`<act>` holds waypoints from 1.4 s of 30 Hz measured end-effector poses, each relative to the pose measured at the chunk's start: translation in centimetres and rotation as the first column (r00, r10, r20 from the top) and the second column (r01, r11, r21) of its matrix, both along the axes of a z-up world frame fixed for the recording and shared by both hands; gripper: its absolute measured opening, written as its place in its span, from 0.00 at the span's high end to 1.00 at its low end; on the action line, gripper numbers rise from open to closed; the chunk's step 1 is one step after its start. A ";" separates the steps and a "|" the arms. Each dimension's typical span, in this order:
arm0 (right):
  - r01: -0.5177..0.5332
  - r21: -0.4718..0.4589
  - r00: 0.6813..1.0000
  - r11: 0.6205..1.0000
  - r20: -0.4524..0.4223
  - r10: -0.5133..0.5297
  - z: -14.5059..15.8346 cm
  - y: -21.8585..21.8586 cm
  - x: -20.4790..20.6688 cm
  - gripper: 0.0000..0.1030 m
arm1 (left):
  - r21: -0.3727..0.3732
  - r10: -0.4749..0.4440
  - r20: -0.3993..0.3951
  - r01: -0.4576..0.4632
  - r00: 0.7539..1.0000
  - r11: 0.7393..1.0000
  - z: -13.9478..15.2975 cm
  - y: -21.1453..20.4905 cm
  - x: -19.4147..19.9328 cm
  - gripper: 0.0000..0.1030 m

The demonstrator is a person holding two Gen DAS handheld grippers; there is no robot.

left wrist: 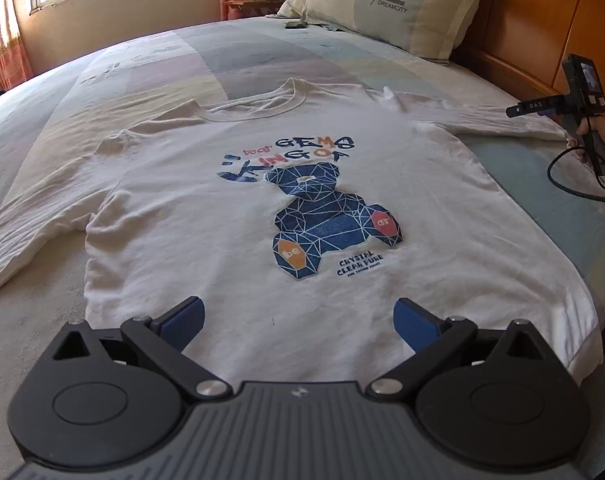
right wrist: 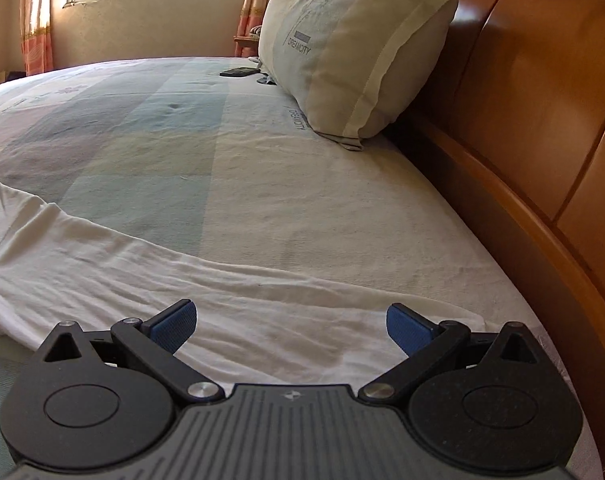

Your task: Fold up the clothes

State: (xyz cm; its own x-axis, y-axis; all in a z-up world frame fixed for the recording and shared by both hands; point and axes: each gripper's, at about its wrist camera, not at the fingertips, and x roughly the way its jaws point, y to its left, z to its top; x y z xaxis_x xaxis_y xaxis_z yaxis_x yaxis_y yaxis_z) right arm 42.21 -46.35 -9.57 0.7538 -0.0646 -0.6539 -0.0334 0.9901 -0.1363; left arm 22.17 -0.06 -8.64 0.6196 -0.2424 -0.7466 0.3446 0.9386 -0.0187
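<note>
1. The long-sleeved T-shirt [left wrist: 286,216] lies flat on the bed [left wrist: 230,52], print up.
2. Beyond its collar, the pillow [left wrist: 398,4] leans on the headboard [left wrist: 542,20].
3. A phone [left wrist: 295,24] lies just left of the pillow.
4. The left gripper [left wrist: 298,322] hovers over the shirt's hem.
5. The right gripper [right wrist: 290,326] is above the shirt's right sleeve [right wrist: 230,300], its jaws spread.

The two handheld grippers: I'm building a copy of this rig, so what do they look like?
Both match. The left gripper and right gripper each have blue ribbed pads on black angled linkage arms with silver pivot pins, two round black discs and a grey ribbed body. Seen from the left wrist view, the right one has a black handle, a small screen unit and a black cable.
</note>
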 end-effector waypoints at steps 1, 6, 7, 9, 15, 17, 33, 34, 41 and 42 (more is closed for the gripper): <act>0.010 0.004 1.000 1.000 -0.020 -0.010 -0.7 -0.6 0.2 0.00 | 0.002 -0.001 -0.002 0.001 1.000 1.000 -0.1 -0.1 0.1 0.02; 0.046 0.091 0.999 0.995 -0.017 -0.044 -3.0 -3.8 -2.6 0.00 | 0.010 0.004 -0.016 -0.004 1.000 1.000 -0.8 -0.2 0.3 0.02; 0.054 0.102 0.999 0.993 -0.005 -0.053 -3.2 -4.3 -3.4 0.00 | 0.012 0.006 -0.018 -0.006 1.000 1.000 -0.9 -0.1 0.4 0.02; 0.053 0.102 0.999 0.993 0.006 -0.054 -3.1 -4.8 -4.4 0.00 | 0.017 0.013 -0.019 -0.012 1.000 1.000 -1.0 0.0 0.5 0.02; 0.051 0.081 0.999 0.995 0.003 -0.051 -0.5 -3.5 -2.8 0.00 | 0.015 0.024 -0.013 -0.024 1.000 1.000 -0.8 0.0 0.5 0.02; 0.041 0.071 0.999 0.997 -0.002 -0.041 -0.6 -2.8 -1.7 0.00 | 0.012 0.013 -0.010 -0.013 1.000 1.000 -0.6 -0.2 0.3 0.02; 0.199 0.272 0.975 0.941 0.041 -0.218 0.2 -7.2 -1.6 0.00 | 0.021 -0.003 -0.009 0.003 1.000 1.000 -0.8 -0.9 0.1 0.02; 0.212 0.300 0.972 0.930 0.032 -0.232 0.1 -7.4 -0.7 0.00 | 0.022 -0.001 -0.012 0.001 1.000 1.000 -0.8 -0.9 0.2 0.02; 0.345 0.320 0.931 0.883 0.005 -0.365 -1.3 -9.6 0.5 0.00 | 0.026 0.026 -0.020 -0.026 0.999 0.999 -1.1 -0.3 0.3 0.02; 0.365 0.316 0.923 0.876 0.004 -0.385 -1.4 -9.9 0.6 0.00 | 0.024 0.027 -0.018 -0.026 0.999 0.999 -1.1 -0.3 0.3 0.02</act>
